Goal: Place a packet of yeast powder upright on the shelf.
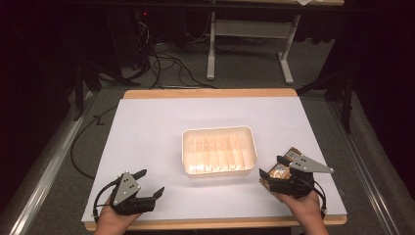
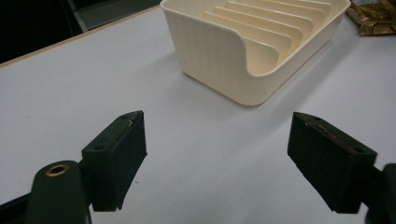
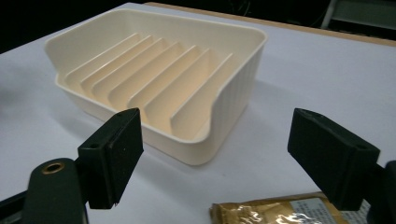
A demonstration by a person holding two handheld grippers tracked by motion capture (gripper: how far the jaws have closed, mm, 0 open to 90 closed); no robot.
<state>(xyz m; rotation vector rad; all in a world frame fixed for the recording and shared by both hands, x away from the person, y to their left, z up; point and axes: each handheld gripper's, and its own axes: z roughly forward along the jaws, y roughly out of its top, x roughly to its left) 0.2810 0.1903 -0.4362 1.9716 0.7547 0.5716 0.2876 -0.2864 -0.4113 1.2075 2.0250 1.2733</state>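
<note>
- I see the tray point(image 1: 219, 151), cream plastic with upright divider ribs inside, sitting near the middle of the white table point(image 1: 147, 127), a little to the near side.
- Its slots look empty from above; in the right gripper view the tray point(image 3: 163, 79) shows a scooped-down wall at its near end.
- A gold foil packet point(image 1: 280, 172) lies just right of the tray, near its near-right corner, flat on the table, with a pale label patch on it.
- My right gripper point(image 1: 274, 167) sits over that packet with its jaws spread wide; in the right gripper view the packet point(image 3: 275, 211) lies low between the jaws and I cannot tell whether they touch it.
- My left gripper point(image 1: 150, 183) rests at the near-left of the table, well apart from the tray, jaws spread wide with nothing between them but bare table.
- In the left gripper view the tray point(image 2: 252, 46) stands ahead, with the packet point(image 2: 373, 16) beyond its far corner.
- A hand point(image 1: 306, 208) holds each gripper from the near edge.
</note>
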